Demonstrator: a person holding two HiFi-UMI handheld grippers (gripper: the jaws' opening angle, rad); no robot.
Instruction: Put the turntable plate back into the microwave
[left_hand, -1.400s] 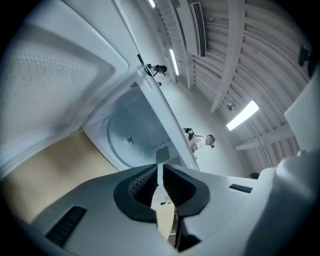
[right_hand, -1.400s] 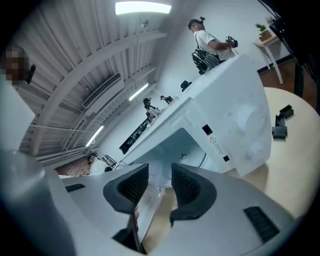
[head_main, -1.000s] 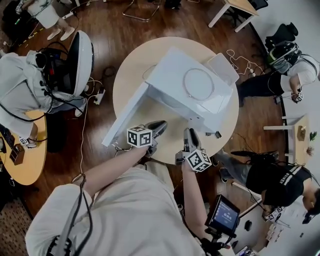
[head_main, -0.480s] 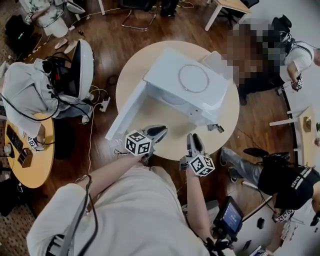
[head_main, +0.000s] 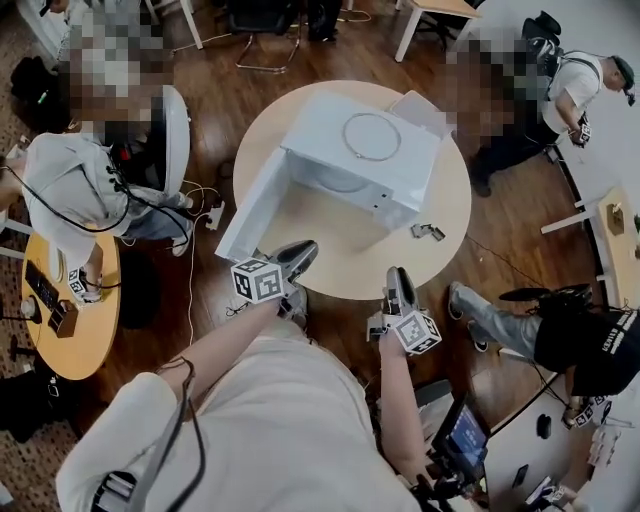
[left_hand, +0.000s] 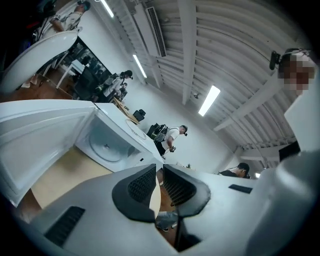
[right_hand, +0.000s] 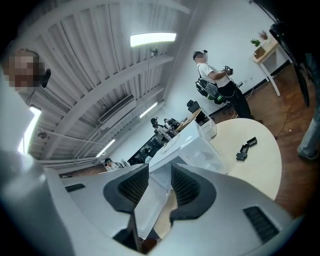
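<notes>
Now: turntable plate (left_hand: 106, 146) lies flat on the cavity floor of the microwave (head_main: 380, 165); round, so no long axis. Cavity mouth faces the person, door (head_main: 250, 205) swung wide, bare tabletop in front. Round table (head_main: 330, 255), wood floor, ppl around. Left gripper (head_main: 298, 250) at table's near edge, jaws w/ narrow gap, empty. Right gripper (head_main: 398, 278) beside it, jaws wider, empty.

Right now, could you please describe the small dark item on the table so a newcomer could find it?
Find the round table with the white microwave. Right of the microwave's open front, a small dark part lies on bare tabletop, the only loose dark thing there.
</notes>
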